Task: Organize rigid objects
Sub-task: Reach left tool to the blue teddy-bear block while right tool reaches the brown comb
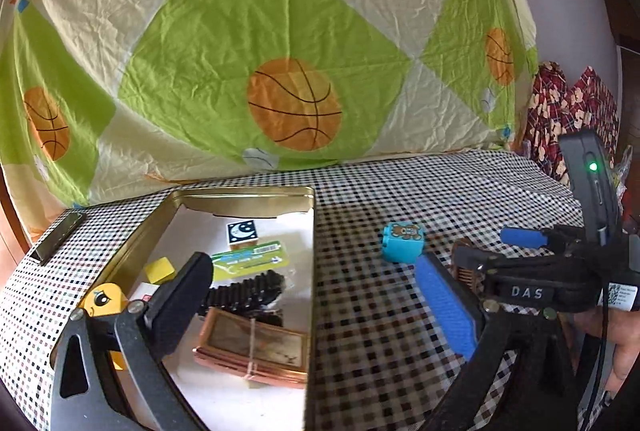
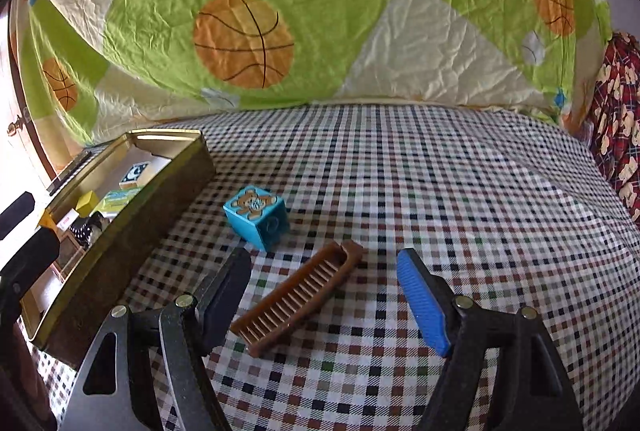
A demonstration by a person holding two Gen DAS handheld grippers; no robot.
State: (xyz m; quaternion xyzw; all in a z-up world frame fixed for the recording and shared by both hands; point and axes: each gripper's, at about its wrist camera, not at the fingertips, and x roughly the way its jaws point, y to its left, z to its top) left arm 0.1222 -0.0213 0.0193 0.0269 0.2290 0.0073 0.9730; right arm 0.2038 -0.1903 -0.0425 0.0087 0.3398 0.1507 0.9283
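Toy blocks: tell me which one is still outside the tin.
The blue teddy-bear block sits on the checked cloth beside the tin; the moon block and yellow block lie inside.

Tabletop cover: checked cloth in white, brown and dark squares, lying smooth.
Backdrop: wrinkled sheet, green and cream diamonds, orange basketball prints, hanging behind tabletop.
Far right: red patterned fabric, bunched beside sheet.

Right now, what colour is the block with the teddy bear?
Blue block, with a brown bear on top; clearest in the right wrist view.
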